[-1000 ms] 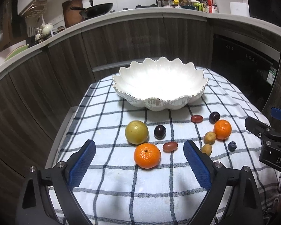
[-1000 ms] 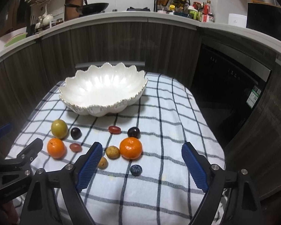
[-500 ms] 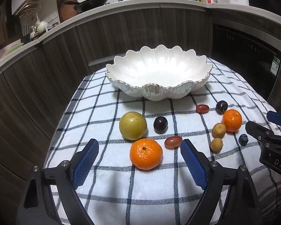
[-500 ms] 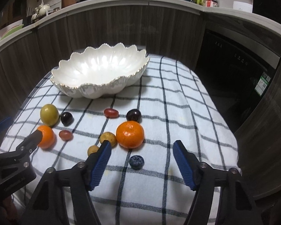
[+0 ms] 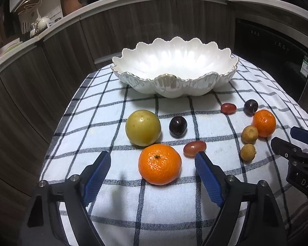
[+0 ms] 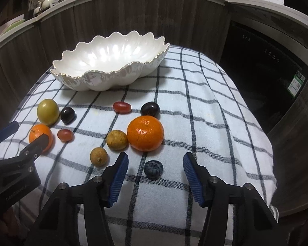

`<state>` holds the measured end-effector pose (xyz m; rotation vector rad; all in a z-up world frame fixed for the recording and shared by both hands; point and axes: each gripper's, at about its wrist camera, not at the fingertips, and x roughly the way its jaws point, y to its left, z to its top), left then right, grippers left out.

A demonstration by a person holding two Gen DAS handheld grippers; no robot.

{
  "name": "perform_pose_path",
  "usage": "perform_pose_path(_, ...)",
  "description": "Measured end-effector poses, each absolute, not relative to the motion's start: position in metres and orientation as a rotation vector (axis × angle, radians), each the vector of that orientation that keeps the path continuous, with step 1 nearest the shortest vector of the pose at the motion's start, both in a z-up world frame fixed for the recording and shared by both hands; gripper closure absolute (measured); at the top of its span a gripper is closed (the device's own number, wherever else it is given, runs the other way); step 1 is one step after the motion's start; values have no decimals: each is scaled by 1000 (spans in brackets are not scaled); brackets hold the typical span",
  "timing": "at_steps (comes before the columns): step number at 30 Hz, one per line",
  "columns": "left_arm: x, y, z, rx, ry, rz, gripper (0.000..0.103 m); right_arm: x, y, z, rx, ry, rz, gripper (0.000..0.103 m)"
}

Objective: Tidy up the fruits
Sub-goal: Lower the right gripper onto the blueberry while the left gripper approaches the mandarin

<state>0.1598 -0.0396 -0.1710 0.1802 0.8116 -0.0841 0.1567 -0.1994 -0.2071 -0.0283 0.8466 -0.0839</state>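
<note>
Left gripper (image 5: 153,165) fingers apart and just narrowing, astride the near mandarin (image 5: 159,164), pads not touching it; right gripper (image 6: 155,169) fingers likewise parted, just closing, blueberry (image 6: 153,169) between them, untouched; remaining fruits lie scattered on the checked cloth (image 6: 205,110) between the grippers and the empty scalloped white bowl (image 5: 174,69) beyond.

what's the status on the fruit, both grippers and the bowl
Left gripper open, jaws just closing around the near orange. Right gripper open, jaws closing around the blueberry. Bowl empty. Nothing blocking.
</note>
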Motion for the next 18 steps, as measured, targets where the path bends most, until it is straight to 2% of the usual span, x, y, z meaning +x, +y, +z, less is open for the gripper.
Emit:
perform_pose_path(12,168,-42,-184,181,854,-100,31,162,-201,-221,-8,892,-73,58)
perform_pose_path(14,169,-42,-185,181,857,-101,33,163,-200,-223,-5,899,-66,66)
perform_pose_path(18,170,-42,-188,177,868,-104,37,164,-200,-225,-4,903,-64,69)
